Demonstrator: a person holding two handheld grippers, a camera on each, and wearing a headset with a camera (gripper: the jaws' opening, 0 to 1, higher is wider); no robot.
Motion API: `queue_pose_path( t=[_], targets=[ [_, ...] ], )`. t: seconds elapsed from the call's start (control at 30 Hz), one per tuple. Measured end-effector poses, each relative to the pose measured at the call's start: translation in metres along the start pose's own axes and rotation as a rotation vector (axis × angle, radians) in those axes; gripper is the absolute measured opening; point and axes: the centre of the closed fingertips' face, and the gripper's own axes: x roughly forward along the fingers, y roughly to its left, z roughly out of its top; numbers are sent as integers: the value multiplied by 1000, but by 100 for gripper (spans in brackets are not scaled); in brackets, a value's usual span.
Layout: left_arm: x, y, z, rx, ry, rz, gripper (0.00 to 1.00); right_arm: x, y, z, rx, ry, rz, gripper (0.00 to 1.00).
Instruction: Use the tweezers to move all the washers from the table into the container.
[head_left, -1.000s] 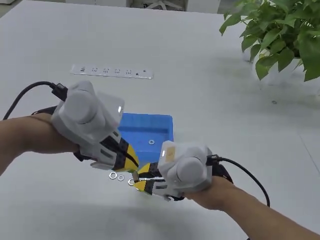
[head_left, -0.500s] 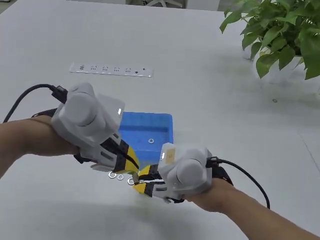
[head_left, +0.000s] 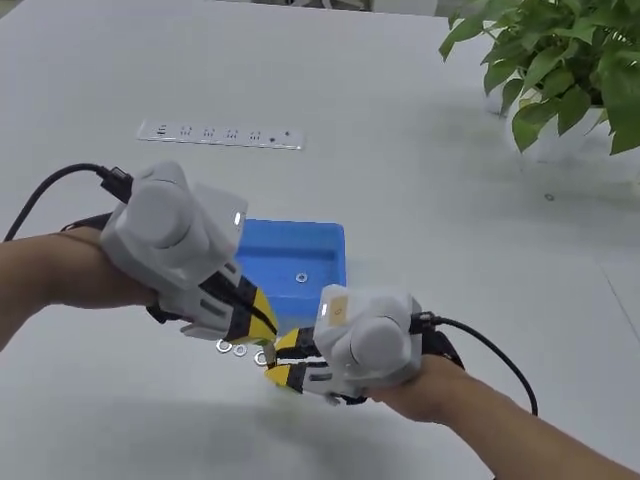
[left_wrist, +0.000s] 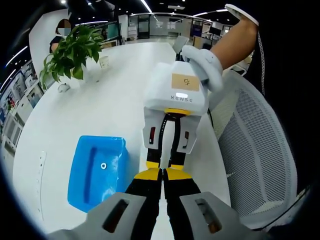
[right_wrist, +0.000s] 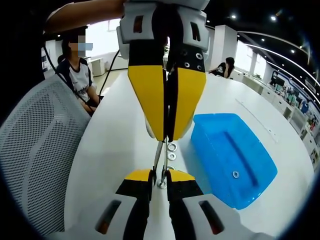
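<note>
Head view first: your left gripper (head_left: 268, 330) and right gripper (head_left: 281, 360) meet nose to nose on the white table (head_left: 420, 200), just at the near edge of the blue container (head_left: 262, 262). Three washers (head_left: 241, 350) lie in a short row on the table right below the left gripper's yellow tips, just outside the container, and one washer (head_left: 301, 277) already sits inside it. A power strip (head_left: 220, 135) lies further back and a plant (head_left: 560, 60) stands at the far right.

Left gripper view: your jaws are pressed almost together, with only a thin slit between them. The right gripper faces you head-on. The container lies to the left with its single washer on the floor. The table washers are hidden here behind your own jaws. A mesh chair (left_wrist: 255, 150) stands at the right.

Right gripper view: here the tweezers (right_wrist: 159, 160) show, clamped between the left gripper's yellow jaws and reaching down into the slim gap between your right jaws. Whether those right jaws actually press the legs, you cannot tell from this angle. Two washers lie just beside the tweezers, and a third sits at their tips.
</note>
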Motion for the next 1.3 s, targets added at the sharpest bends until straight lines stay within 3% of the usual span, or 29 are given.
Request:
queue_pose_path(
  t=[0.6,1.3],
  targets=[
    [-1,0,2,0,-4,3,5,-2,1,0,9,9,3,11],
    [-20,6,19,13,-29,25,5,-16,-11,19,-13,-8,-16,11]
  ],
)
